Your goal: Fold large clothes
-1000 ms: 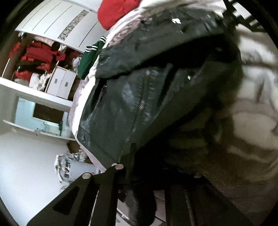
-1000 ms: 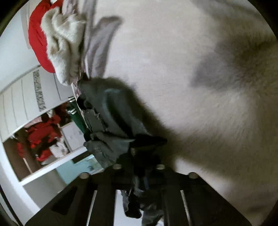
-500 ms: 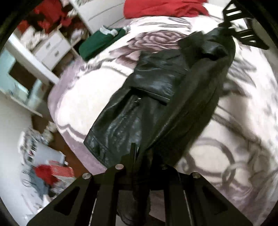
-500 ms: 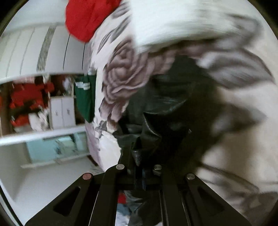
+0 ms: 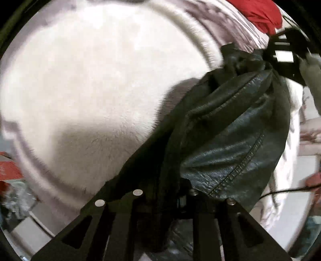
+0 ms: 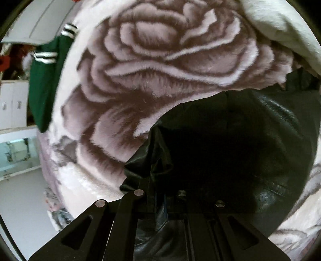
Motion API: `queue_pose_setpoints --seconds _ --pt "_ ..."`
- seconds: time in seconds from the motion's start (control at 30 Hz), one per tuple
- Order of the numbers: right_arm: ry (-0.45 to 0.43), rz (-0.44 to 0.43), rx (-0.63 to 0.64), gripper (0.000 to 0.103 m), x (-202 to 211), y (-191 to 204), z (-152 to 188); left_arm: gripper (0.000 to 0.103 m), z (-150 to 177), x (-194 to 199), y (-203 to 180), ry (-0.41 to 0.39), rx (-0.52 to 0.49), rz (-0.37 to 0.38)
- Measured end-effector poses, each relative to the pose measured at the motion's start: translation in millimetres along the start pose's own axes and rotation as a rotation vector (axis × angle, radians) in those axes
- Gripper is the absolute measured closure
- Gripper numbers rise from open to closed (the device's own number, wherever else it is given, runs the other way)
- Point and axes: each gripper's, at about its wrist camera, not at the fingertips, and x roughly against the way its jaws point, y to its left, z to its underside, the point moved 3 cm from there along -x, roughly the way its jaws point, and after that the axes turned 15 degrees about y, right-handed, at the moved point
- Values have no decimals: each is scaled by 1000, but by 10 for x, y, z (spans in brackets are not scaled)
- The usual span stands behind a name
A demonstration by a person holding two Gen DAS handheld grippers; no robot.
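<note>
Where the plush white-and-mauve blanket with the big rose print (image 6: pixel 160 66) spreads over the bed, it fills most of both views: the rose itself takes the upper middle of the right wrist frame, and a plain pale stretch with a curved mauve band (image 5: pixel 96 84) covers the left and centre of the left wrist frame. On it lies the black leather jacket with stitched seams (image 5: pixel 236 128), a bunched mass running from the bottom centre to the upper right of the left wrist frame; in the right wrist frame the same jacket (image 6: pixel 250 144) is a dark mound filling the lower right. A pale cream cloth (image 6: pixel 284 26) lies at the upper right of the right wrist frame, partly over the blanket. A green garment with white stripes (image 6: pixel 43 84) sits at the blanket's left edge there, and a red garment (image 5: pixel 260 12) shows at the top right of the left wrist frame.

The left gripper (image 5: pixel 163 195) has a fold of jacket between its jaws, which stand close together and are opening. The right gripper (image 6: pixel 160 193) has its jaws closed tight on a crumpled jacket edge; it also shows, blurred, at the upper right of the left wrist frame (image 5: pixel 284 54), with the jacket gathered up to it.
</note>
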Motion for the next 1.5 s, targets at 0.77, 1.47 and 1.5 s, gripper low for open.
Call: queue_pose_setpoints --seconds 0.77,1.47,1.5 --pt "175 188 474 102 -682 444 773 31 272 523 67 -108 105 -98" --pt "174 -307 -44 31 -383 -1781 2154 31 123 572 283 -120 93 -97" --pt "189 -362 -66 31 -533 -1862 2229 31 120 536 313 -105 93 -73"
